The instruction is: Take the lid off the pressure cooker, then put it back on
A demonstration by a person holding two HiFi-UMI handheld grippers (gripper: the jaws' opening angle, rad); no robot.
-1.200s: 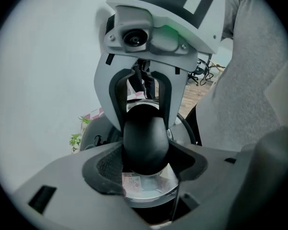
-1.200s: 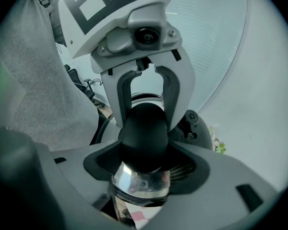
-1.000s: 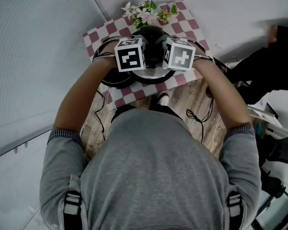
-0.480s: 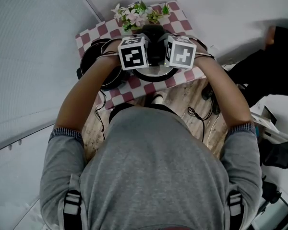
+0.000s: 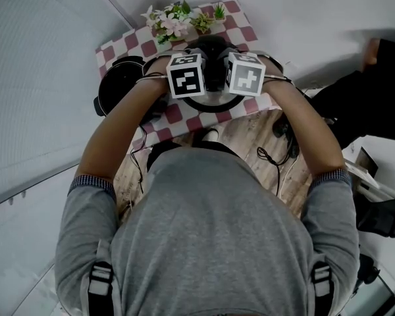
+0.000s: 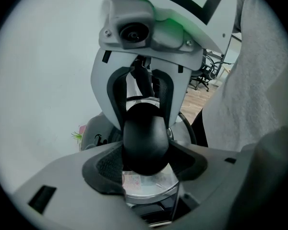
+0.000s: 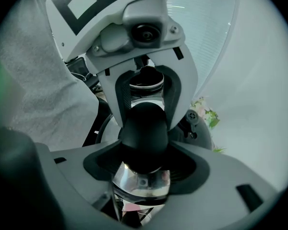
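Observation:
The pressure cooker lid (image 5: 214, 103), silvery with a black knob (image 5: 212, 52), is off the pot and sits over the checkered table to the right of the black pot (image 5: 115, 87). My left gripper (image 5: 201, 78) and right gripper (image 5: 225, 78) clamp the knob from opposite sides. In the left gripper view the left gripper (image 6: 145, 163) has its pads against the knob (image 6: 145, 138), with the metal lid (image 6: 149, 189) below and the right gripper (image 6: 144, 87) facing it. The right gripper view mirrors this: right gripper (image 7: 146, 163), knob (image 7: 145, 131), lid (image 7: 141, 183). I cannot tell whether the lid touches the table.
The checkered tablecloth (image 5: 128, 45) covers a small table against a white wall. Potted flowers (image 5: 174, 18) stand at its back edge. Cables (image 5: 276, 157) lie on the wooden floor in front. Dark furniture (image 5: 362, 91) stands to the right.
Both grippers have carried the lid to the right, away from the pot. The pot now stands fully uncovered at the left of the table.

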